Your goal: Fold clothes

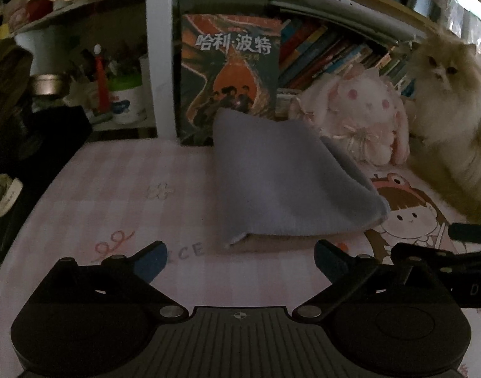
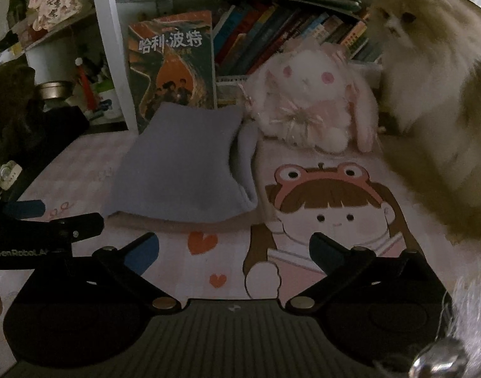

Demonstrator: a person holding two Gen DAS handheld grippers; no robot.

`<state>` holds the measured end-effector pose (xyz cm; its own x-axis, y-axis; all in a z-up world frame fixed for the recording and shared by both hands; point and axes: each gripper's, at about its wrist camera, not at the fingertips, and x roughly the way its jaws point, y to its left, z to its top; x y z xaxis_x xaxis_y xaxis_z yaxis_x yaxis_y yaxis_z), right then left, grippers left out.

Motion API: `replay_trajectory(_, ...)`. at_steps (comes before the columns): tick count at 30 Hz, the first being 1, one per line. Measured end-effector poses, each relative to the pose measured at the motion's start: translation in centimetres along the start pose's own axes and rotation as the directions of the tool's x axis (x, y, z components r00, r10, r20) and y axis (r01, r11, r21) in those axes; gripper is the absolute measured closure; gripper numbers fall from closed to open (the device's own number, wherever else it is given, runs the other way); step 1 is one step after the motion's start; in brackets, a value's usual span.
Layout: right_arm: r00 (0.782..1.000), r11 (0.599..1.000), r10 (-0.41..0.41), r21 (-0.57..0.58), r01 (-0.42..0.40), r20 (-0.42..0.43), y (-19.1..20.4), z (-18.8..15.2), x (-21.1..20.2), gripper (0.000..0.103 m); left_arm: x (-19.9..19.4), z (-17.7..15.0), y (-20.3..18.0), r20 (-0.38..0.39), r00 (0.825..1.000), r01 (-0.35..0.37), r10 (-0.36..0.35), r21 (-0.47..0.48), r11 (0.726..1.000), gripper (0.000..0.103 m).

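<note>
Both tools agape before folded cloth (image 1: 287,182)

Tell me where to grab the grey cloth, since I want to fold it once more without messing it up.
Probably the near left corner of the grey cloth, where the top layer lifts slightly off the mat. Come in low from the near side with the open left tongs. The right edge is a rounded fold, with the cat close beside it.

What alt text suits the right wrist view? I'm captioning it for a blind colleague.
A folded blue-grey cloth lies on a pink cartoon-print table mat, ahead of the open, empty right gripper. Behind sit a pink plush bunny and a fluffy cat.
</note>
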<state>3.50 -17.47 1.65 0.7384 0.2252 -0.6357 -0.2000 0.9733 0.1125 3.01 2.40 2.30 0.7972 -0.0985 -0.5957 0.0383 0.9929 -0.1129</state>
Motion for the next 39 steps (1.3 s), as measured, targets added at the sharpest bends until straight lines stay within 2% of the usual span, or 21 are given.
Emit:
replay_trajectory(4, 1.0, 1.0, -0.005, 0.013, 0.005, -0.006, 0.0, -0.7, -0.4, 0.0, -0.5, -0.6, 0.2, -0.003, 1.0, -0.023, 0.023, -0.033, 0.999, 0.0)
replay_trajectory(8, 1.0, 1.0, -0.017, 0.017, 0.017, -0.006, -0.1, -0.8, -0.6, 0.0, -0.4, -0.8, -0.1, -0.013, 0.998, -0.064, 0.064, -0.005, 0.998, 0.0)
replay_trajectory(15, 1.0, 0.999, -0.028, 0.024, 0.029, -0.002, -0.1, -1.0, -0.9, 0.0, -0.9, -1.3, -0.2, -0.002, 0.999, -0.033, 0.033, 0.004, 0.999, 0.0)
replay_trajectory(22, 0.999, 0.999, -0.034, 0.019, 0.034, -0.014, 0.0, -1.2, -1.0, 0.0, -1.0, -1.6, -0.4, -0.002, 0.998, -0.058, 0.058, 0.024, 0.998, 0.0)
replay_trajectory(30, 0.999, 0.999, -0.033, 0.009, 0.033, -0.034, 0.3, -1.4, -0.9, 0.0, -0.9, -1.7, 0.3, -0.02, 0.997, -0.077, 0.077, 0.001, 0.997, 0.0)
replay_trajectory(39, 0.999, 1.0, -0.029, -0.004, 0.029, -0.046, 0.7, -1.4, -0.8, 0.0, -0.8, -1.9, 0.2, -0.029, 0.996, -0.079, 0.08, 0.01, 0.997, 0.0)
